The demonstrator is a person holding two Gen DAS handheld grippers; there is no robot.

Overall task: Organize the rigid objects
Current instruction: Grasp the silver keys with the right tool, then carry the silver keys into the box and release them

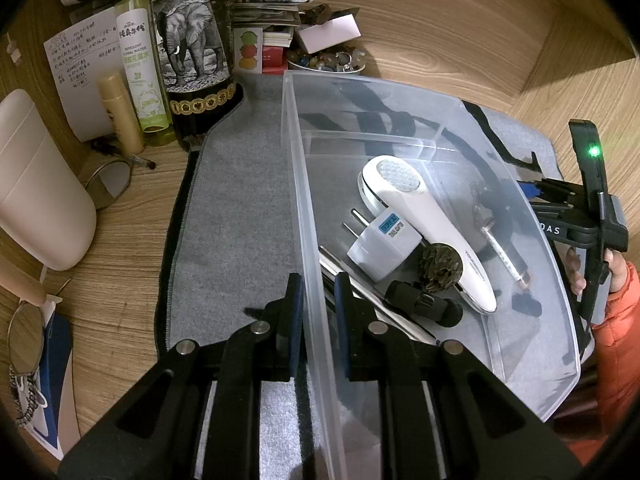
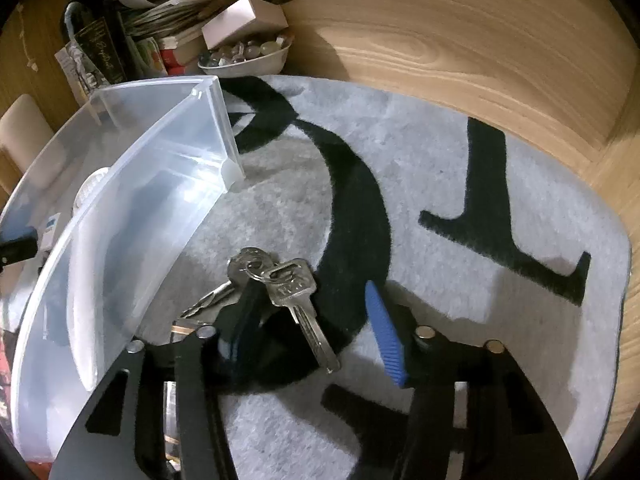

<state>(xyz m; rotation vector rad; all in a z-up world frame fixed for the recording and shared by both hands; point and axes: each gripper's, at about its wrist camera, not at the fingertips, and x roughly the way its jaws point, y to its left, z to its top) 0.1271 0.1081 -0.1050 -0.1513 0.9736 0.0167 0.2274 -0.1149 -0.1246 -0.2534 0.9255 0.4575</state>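
Two bottles (upright) beside bin.

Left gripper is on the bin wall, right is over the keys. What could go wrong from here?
1. The keys lie under the open right gripper, draped over one finger; closing could catch only the ring.
2. The left gripper straddles the bin wall; pulling may tilt it and shift the plug adapter.

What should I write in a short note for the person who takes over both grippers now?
Left gripper: its fingers straddle the near wall of the clear bin, not visibly clamped.
Right gripper: open, low over the key bunch on the grey mat, beside the bin.
Done: white handheld device, plug adapter and several small items lie in the bin.
Left: grasp the keys, put them in the bin.
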